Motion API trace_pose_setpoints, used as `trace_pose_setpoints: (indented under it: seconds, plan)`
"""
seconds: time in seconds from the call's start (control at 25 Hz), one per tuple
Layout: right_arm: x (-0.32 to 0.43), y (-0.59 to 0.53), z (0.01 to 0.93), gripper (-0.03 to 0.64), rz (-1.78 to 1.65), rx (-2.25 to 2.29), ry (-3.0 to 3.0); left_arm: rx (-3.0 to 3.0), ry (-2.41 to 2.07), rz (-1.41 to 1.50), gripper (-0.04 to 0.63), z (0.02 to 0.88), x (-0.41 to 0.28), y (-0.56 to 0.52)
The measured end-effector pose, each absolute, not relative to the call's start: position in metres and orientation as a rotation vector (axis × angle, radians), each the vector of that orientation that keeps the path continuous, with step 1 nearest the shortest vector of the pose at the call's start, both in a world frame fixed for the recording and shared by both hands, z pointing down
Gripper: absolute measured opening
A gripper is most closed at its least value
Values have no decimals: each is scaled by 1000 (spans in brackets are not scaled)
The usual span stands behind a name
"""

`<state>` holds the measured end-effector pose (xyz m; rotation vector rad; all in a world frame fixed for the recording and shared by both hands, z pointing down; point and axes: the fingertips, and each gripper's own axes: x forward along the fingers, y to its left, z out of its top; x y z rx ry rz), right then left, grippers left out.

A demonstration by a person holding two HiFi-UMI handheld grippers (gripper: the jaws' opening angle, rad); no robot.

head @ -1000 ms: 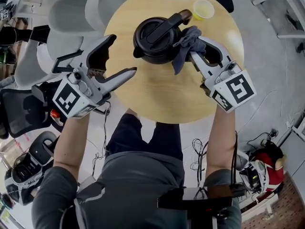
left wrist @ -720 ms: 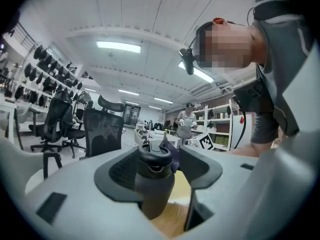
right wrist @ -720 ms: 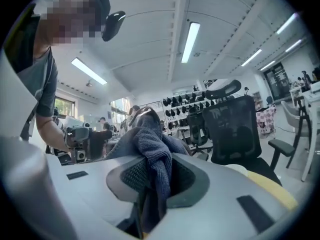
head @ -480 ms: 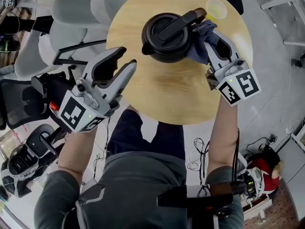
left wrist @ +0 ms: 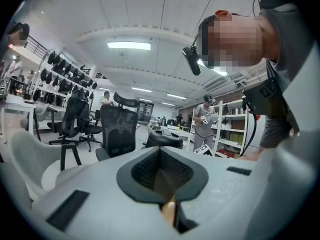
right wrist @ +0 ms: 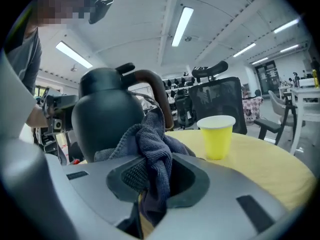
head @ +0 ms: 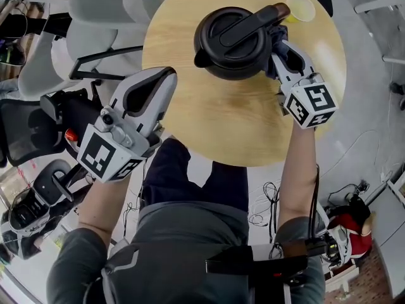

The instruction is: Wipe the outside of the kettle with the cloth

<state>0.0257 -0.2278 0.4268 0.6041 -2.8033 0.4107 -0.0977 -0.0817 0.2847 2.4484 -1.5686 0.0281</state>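
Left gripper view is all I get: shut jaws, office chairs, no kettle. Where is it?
Observer: In the head view, the black round-bodied kettle stands on the far part of the round wooden table. The left gripper sits at the table's left edge, apart from the kettle. Its jaws have just been closing with nothing between them.
Operator: Cloth on it?
Observer: Looks so. The dark blue-grey terry cloth is clamped in the right gripper and bunched against the kettle's right side.
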Motion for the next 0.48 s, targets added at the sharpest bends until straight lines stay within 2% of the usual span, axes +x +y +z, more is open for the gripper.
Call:
trace_pose_setpoints:
  seconds: [0.2, 0.48]
  plan:
    - [20, -226, 441, 97, 387, 620, -2705, 2408, -1553, 55, 9, 287, -107, -75]
    - [44, -211, 390, 98, 457, 760, -2729, 2413, -1518, 96, 9, 251, -107, -70]
